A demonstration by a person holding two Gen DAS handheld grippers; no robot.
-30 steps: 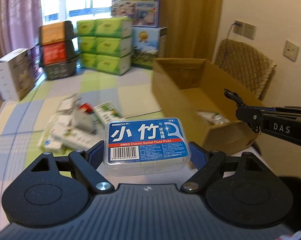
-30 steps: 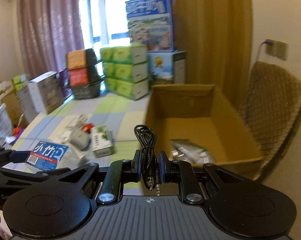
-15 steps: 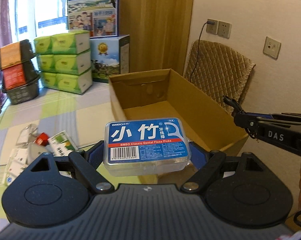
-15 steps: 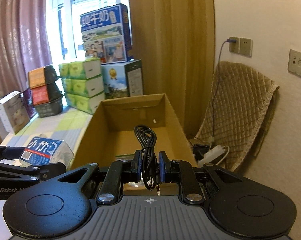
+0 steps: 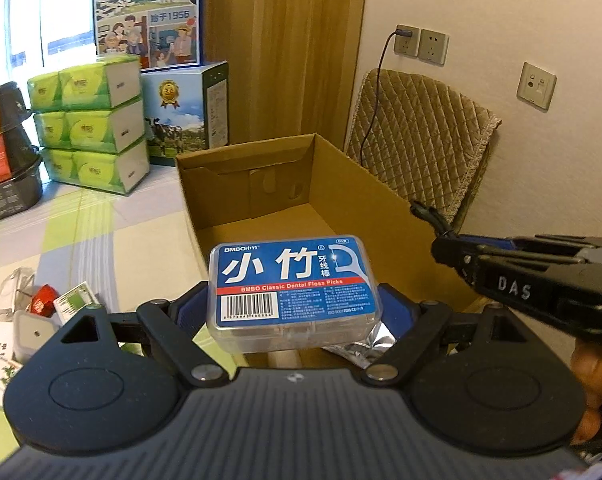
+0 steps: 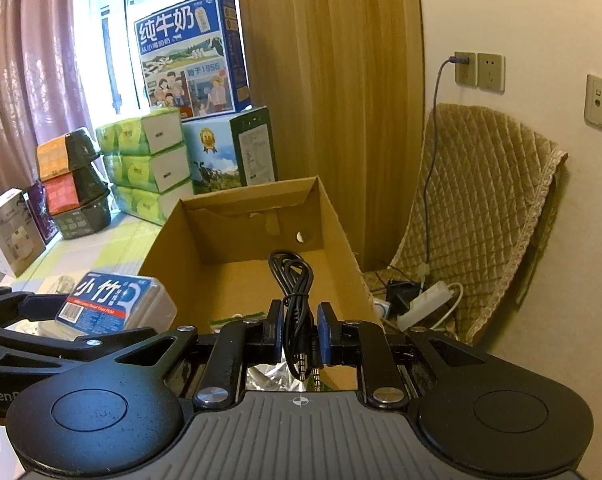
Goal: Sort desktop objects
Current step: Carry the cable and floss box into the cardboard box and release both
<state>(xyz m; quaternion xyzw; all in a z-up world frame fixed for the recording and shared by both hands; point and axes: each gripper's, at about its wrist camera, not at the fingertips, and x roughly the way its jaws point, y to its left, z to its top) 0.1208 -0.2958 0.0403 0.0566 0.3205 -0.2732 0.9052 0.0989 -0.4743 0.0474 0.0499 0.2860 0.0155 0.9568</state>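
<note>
The left claw (image 5: 293, 312) is closed on the floss pick box (image 5: 293, 286); the right claw (image 6: 299, 330) pinches the coiled audio cable (image 6: 295, 280). The cardboard box (image 6: 237, 248) lies just ahead of both. Better to bring each claw above the opening before it lets go.

Blue-labelled clear floss box (image 5: 293, 294), black cable (image 6: 297, 300), plain brown cardboard box (image 5: 365, 196).

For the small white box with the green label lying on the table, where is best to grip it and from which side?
Probably grip the white box with the green label across its two long sides, coming from above. It lies flat and slanted, so turn the fingers to match. The red packet and grey case crowd its left side; the right side looks freer.
</note>
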